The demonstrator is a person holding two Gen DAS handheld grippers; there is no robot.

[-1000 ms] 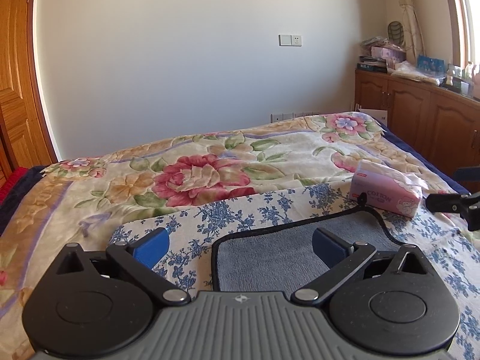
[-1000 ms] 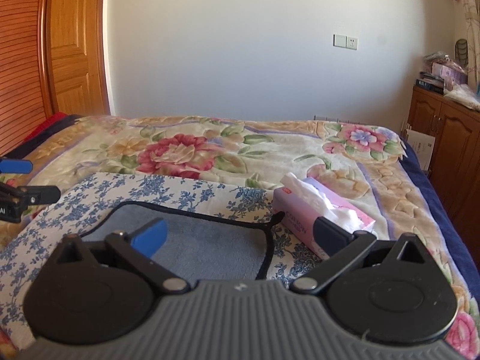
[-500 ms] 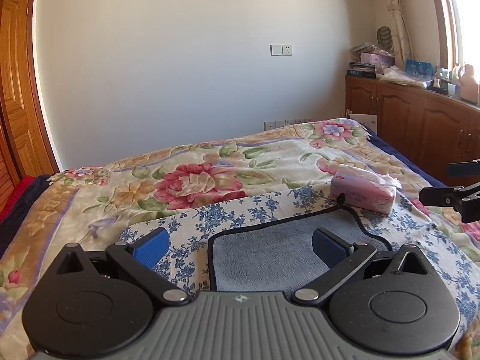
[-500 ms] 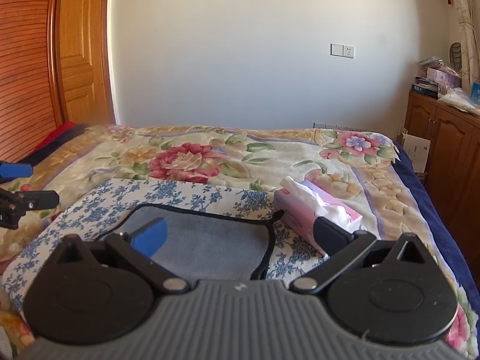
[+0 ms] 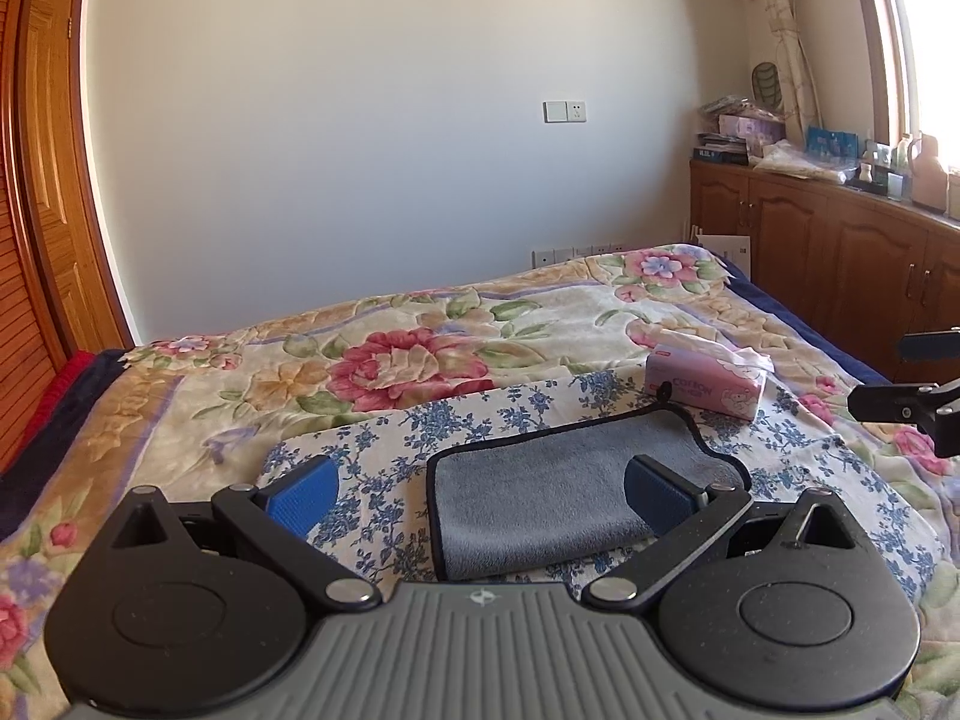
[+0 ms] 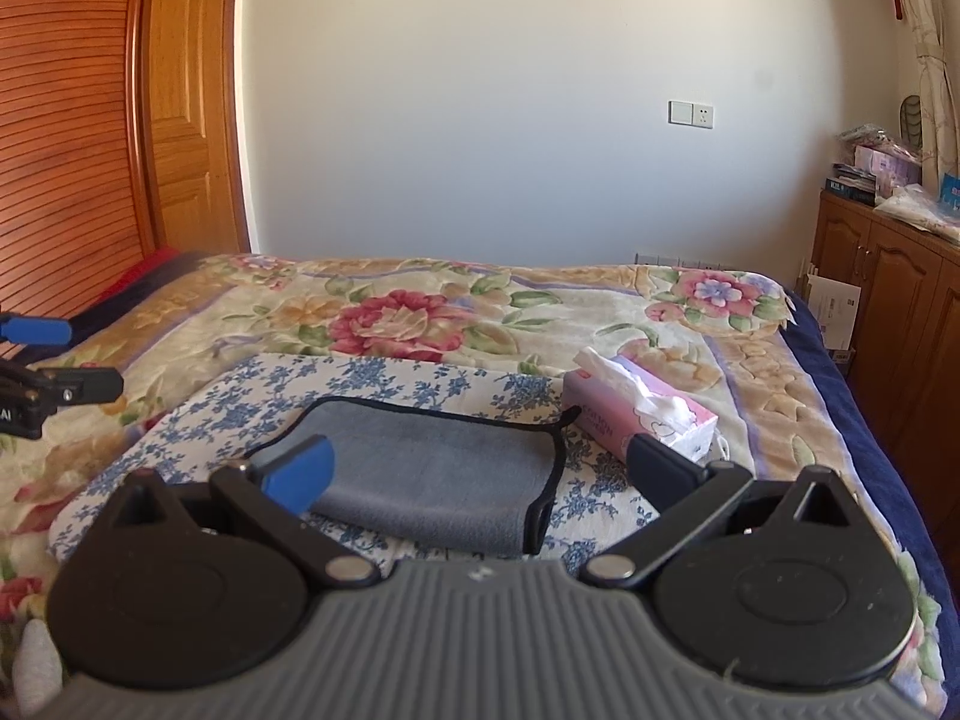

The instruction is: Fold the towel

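Observation:
A grey towel with a black edge (image 5: 564, 486) lies folded on a blue-flowered white cloth (image 5: 384, 456) on the bed; it also shows in the right wrist view (image 6: 432, 468). My left gripper (image 5: 480, 489) is open and empty, held above and short of the towel. My right gripper (image 6: 480, 468) is open and empty, also short of the towel. Each gripper shows at the edge of the other's view: the right one (image 5: 900, 378) and the left one (image 6: 36, 360).
A pink tissue box (image 5: 705, 381) stands just beyond the towel's far right corner, also in the right wrist view (image 6: 636, 420). The floral bedspread (image 5: 420, 354) covers the bed. Wooden cabinets (image 5: 840, 264) line the right wall; a wooden door (image 6: 180, 120) is at left.
Both grippers have drawn back and risen from the towel, which now shows whole and farther off. Both stay open and empty. The towel has not moved.

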